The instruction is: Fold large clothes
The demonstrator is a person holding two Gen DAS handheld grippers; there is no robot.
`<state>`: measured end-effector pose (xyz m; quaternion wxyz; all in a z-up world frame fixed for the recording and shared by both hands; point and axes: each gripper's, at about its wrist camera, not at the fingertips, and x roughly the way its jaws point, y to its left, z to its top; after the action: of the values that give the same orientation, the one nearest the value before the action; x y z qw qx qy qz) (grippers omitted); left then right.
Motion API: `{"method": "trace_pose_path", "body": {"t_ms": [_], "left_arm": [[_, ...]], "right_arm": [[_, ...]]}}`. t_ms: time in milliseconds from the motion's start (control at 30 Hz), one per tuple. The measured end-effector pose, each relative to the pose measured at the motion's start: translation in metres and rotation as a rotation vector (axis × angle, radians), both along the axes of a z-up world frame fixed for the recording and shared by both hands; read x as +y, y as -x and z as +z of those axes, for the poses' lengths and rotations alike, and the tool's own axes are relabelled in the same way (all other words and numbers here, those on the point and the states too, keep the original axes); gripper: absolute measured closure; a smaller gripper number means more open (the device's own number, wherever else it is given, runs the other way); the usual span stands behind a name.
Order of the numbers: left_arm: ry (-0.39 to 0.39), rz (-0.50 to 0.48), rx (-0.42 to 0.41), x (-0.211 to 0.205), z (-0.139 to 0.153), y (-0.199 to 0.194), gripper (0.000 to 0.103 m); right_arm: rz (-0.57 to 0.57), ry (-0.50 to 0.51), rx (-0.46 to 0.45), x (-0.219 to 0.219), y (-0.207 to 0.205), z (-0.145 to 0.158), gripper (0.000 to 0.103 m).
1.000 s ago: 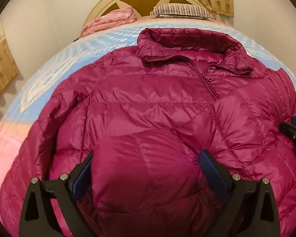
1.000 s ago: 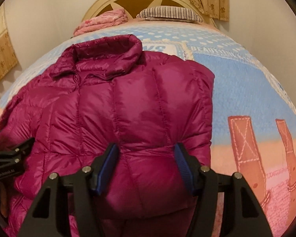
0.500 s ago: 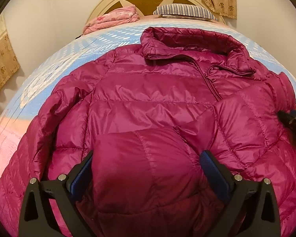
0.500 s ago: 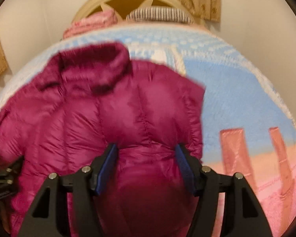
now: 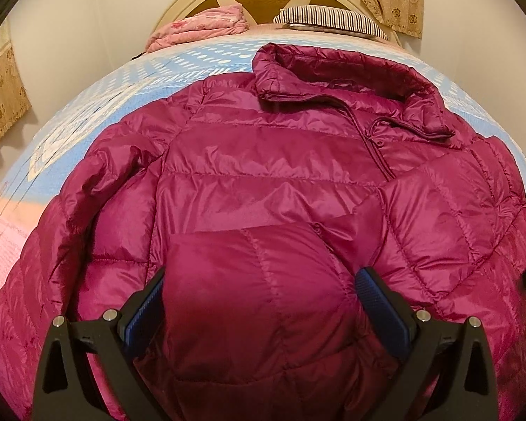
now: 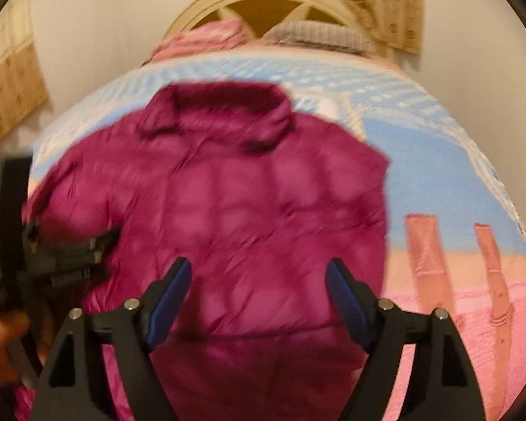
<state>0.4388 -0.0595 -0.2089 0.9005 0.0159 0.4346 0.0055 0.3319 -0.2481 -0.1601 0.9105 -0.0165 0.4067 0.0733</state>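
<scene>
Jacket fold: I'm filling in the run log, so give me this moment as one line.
jacket: flat on bed | left gripper: shut on jacket hem | right gripper: opening, pads off fabric

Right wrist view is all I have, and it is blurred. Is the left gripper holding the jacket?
Observer: Yes. The left gripper is clamped on a bunched fold of the jacket at its near edge.
Operator: Where does the zip run?
Observer: The zip slants down from the collar, then goes under the side panel that is folded across the front.
Operator: Is the other sleeve folded in?
Observer: No. The sleeve on the left of that view lies alongside the body, not across it.
</scene>
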Motion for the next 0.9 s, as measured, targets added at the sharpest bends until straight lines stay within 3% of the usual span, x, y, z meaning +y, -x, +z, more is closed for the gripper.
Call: {"method": "trace_pose_path", "body": {"t_ms": [133,433,533,667,733,833,900], "left_arm": [[0.003,0.001,0.000,0.000,0.000,0.000,0.001],[-0.007,-0.001,0.010,0.000,0.002,0.000,0.001],[-0.018,0.013,0.014,0.010,0.021,0.008,0.001],[-0.062,0.021,-0.102,0.050,0.069,0.047,0.001],[-0.139,0.050,-0.139,0.081,0.084,0.068,0.001],[-0.222,0.139,-0.122,0.143,0.087,0.100,0.001],[-0.232,0.220,-0.102,0.187,0.084,0.124,0.001]], "right_arm": [[-0.014,-0.006,0.024,0.001,-0.003,-0.027,0.021],[-0.030,0.025,0.023,0.004,-0.002,-0.034,0.018],[-0.033,0.025,0.018,0.003,-0.002,-0.034,0.018],[-0.037,0.029,0.015,0.003,-0.001,-0.033,0.016],[-0.038,0.031,0.013,0.003,-0.001,-0.033,0.016],[-0.040,0.030,0.010,0.004,-0.001,-0.033,0.016],[-0.040,0.031,0.009,0.004,-0.001,-0.032,0.015]]}}
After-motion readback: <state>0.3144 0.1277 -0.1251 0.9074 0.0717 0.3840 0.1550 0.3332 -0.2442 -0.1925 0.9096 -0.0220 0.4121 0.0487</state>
